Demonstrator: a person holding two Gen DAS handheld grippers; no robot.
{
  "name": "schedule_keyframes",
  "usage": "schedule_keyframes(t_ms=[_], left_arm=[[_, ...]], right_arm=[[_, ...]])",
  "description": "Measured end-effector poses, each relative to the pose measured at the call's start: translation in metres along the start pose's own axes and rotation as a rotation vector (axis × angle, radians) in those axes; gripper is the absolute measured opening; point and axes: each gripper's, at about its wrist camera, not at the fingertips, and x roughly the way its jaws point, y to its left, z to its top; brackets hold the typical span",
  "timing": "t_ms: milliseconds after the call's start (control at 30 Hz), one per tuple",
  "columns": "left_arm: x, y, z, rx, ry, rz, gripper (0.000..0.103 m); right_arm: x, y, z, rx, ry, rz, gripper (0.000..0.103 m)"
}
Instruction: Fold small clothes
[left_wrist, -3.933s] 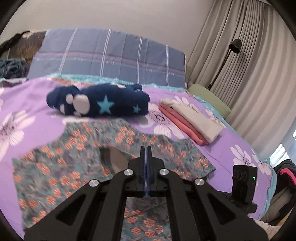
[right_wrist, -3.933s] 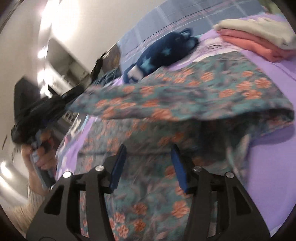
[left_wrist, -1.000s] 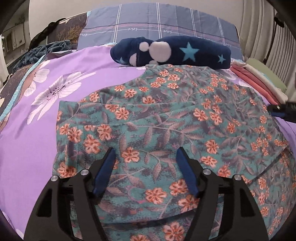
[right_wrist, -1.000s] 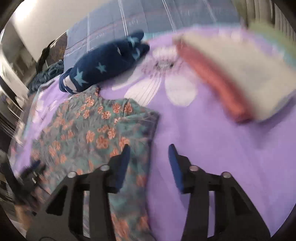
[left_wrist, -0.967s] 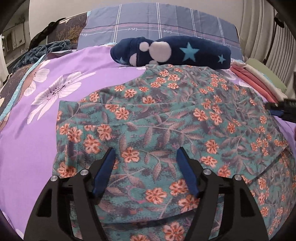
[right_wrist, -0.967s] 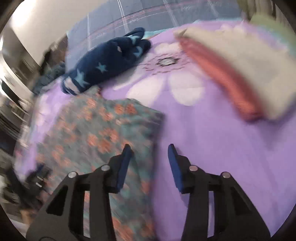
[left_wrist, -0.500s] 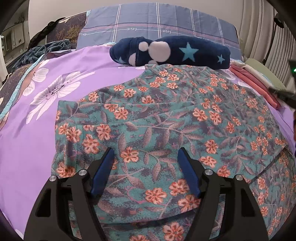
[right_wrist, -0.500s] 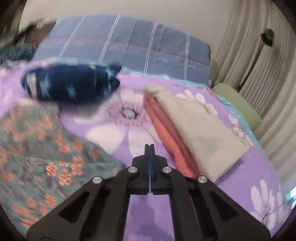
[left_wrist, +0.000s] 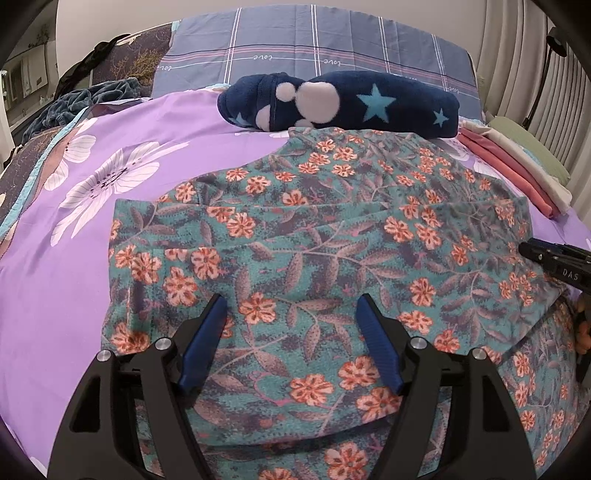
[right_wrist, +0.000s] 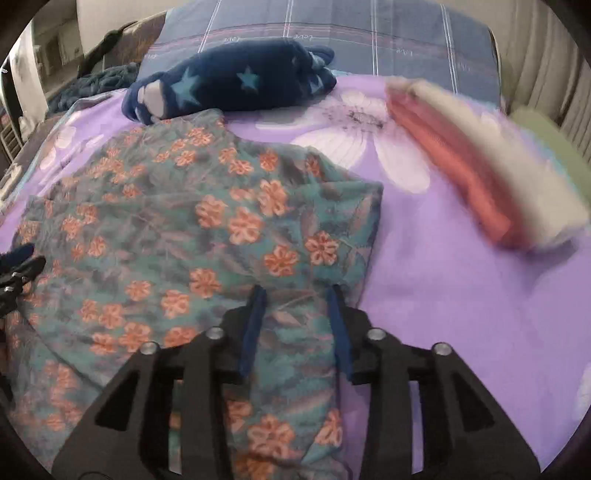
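Teal floral garment (left_wrist: 332, 236) spread flat, partly folded, on purple bed (left_wrist: 110, 155) | left gripper (left_wrist: 291, 310) jaws wide over near edge | right gripper (right_wrist: 295, 295) jaws apart over right edge, holding nothing

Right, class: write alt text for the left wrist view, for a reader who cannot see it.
An open left gripper hangs over a teal garment with orange flowers, spread partly folded on a purple floral bedsheet. Behind it lie a navy star-patterned fleece roll and, to the right, a stack of folded clothes. The right gripper's tip enters from the right edge.
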Motion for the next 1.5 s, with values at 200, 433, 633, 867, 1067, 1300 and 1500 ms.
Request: schedule_keyframes(t_ms=[200, 433, 633, 867, 1067, 1300, 1500], left_arm=[[0.000, 0.001, 0.000, -0.005, 0.000, -0.002, 0.079], [0.001, 0.001, 0.000, -0.001, -0.002, -0.007, 0.081], [0.001, 0.000, 0.000, 0.002, 0.000, -0.007, 0.082], [-0.033, 0.002, -0.008, 0.011, -0.040, 0.034, 0.082], [-0.107, 0.004, -0.067, 0.106, -0.071, 0.055, 0.091], [-0.146, 0.002, -0.135, 0.178, 0.029, 0.096, 0.091], [-0.159, 0.019, -0.169, 0.085, 0.108, 0.050, 0.091]], right_arm=[[-0.034, 0.004, -0.007, -0.007, -0.084, -0.250, 0.049], [-0.029, 0.014, -0.027, -0.063, -0.018, -0.077, 0.072], [-0.021, 0.000, -0.030, -0.022, -0.002, -0.012, 0.075], [-0.056, 0.003, -0.040, 0.078, -0.042, -0.013, 0.061], [-0.147, -0.014, -0.106, 0.022, -0.162, -0.084, 0.064], [-0.176, -0.034, -0.162, 0.058, -0.065, 0.022, 0.053], [-0.177, -0.030, -0.189, 0.093, -0.017, 0.072, 0.033]])
